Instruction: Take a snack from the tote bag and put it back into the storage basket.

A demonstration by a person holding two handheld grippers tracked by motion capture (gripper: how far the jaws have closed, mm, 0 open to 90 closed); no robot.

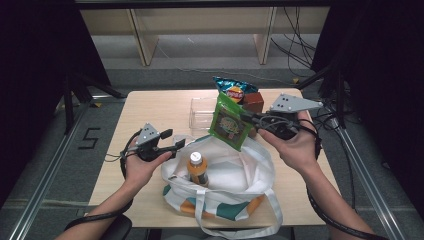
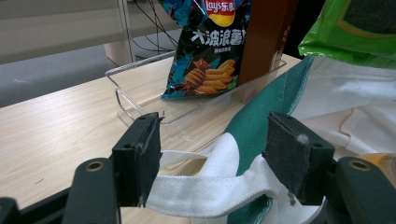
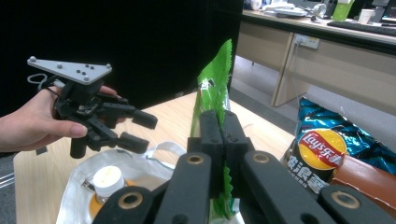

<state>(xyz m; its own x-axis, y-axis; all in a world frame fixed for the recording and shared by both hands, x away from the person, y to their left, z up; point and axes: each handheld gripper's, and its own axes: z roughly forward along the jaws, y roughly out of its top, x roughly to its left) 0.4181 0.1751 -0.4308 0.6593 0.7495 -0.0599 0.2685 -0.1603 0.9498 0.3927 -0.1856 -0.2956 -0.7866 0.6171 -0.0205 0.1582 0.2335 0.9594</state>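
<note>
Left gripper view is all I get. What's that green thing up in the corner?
Observer: A green snack packet. The right gripper has it pinched above the bag.
Operator: Is anything in the bag?
Observer: Yes, a bottle of orange drink stands inside, white cap up.
Operator: Where's my gripper from up high?
Observer: The left gripper is at the bag's left rim, jaws open, with a hand holding it.
</note>
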